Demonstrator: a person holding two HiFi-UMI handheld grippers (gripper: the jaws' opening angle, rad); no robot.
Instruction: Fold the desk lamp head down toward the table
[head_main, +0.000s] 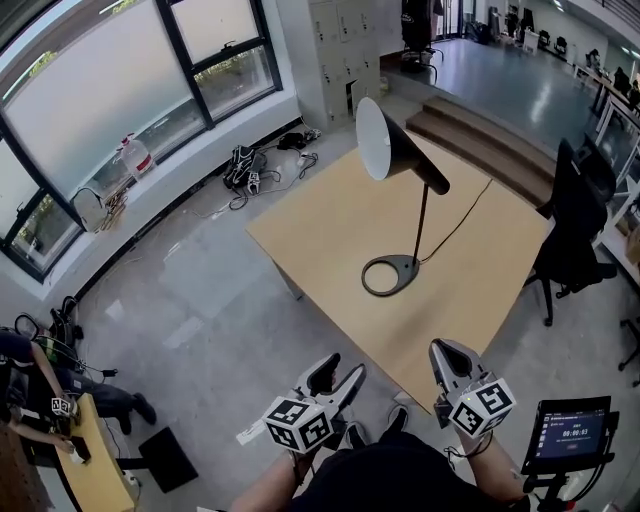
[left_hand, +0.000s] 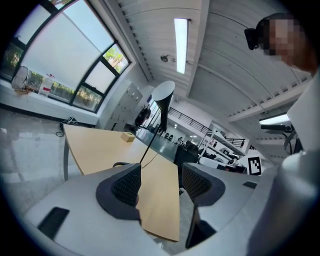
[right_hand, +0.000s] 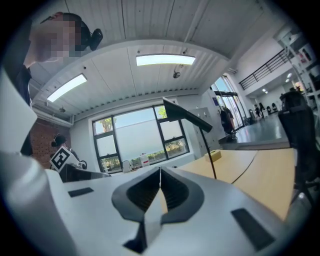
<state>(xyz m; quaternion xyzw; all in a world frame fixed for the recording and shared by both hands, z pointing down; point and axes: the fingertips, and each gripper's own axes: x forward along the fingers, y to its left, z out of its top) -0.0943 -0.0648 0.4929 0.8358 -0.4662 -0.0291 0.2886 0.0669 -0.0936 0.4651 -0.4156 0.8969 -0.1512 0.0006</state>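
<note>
Desk lamp (head_main: 405, 158) upright on table (head_main: 330, 240), left hand-held gripper (head_main: 343, 370) jaws apart — empty, right hand-held gripper (head_main: 443, 350) jaws together — empty.

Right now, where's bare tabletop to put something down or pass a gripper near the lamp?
Bare wood left of the lamp base, out to the table edge, and the near corner in front of it. Also right of the cord. Only the base, stem and cord crowd the middle; the shade hangs over the far end.
</note>
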